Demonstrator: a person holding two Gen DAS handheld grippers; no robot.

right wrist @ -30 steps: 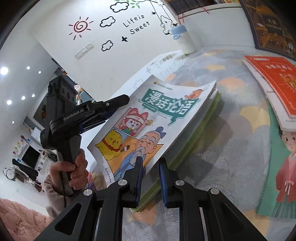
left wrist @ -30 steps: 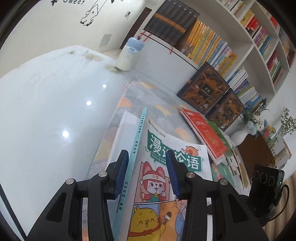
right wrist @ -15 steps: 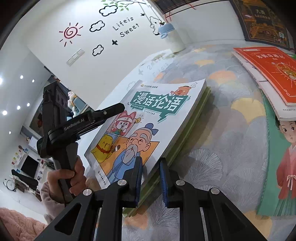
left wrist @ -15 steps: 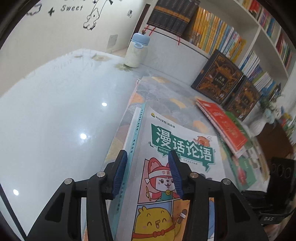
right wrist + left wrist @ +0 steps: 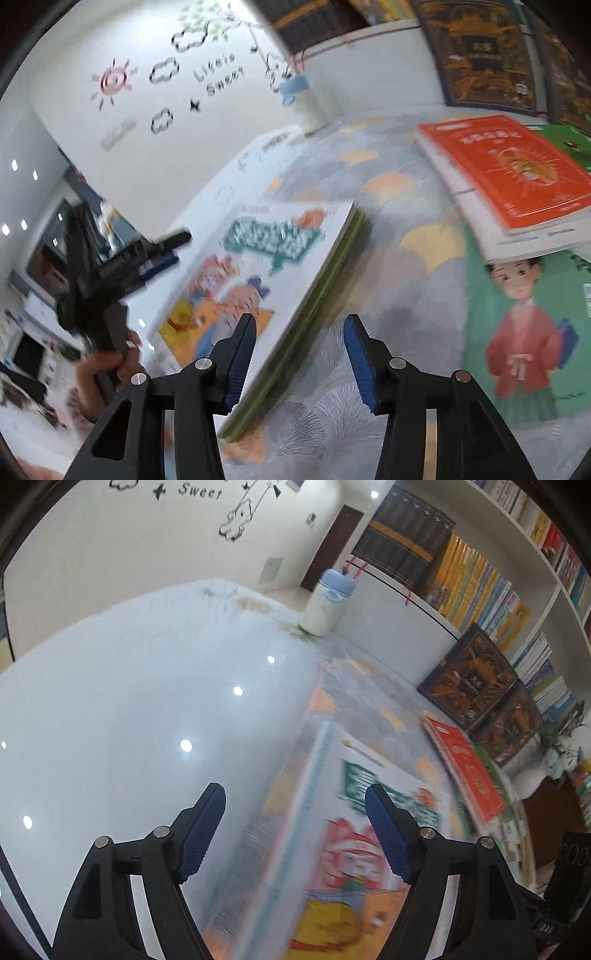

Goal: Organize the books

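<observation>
I am holding a two-finger tool in each hand over a patterned mat (image 5: 369, 435) on a glossy white table (image 5: 110, 720). My left gripper (image 5: 295, 834) is opening its jaws wide; the teal spine edge of a stack of books lies between the blue pads (image 5: 201, 834), but neither pad is pressing on it. The top book, a cartoon book (image 5: 258, 266) with a green title banner, is lying flat on that stack (it is blurred in both views). My right gripper (image 5: 299, 358) is also opening its jaws, and the stack's green-edged near corner is sitting between them, with the left pad right at the cover; I cannot tell whether it is touching, and the right pad is standing clear. In the right view, my left hand (image 5: 107, 373) is gripping its tool's handle beside the stack. Farther right, an orange book (image 5: 513, 173) is lying on top of a green book (image 5: 524, 332) showing a child in a red robe. A bookshelf (image 5: 480, 587) of upright books is standing behind the table.
</observation>
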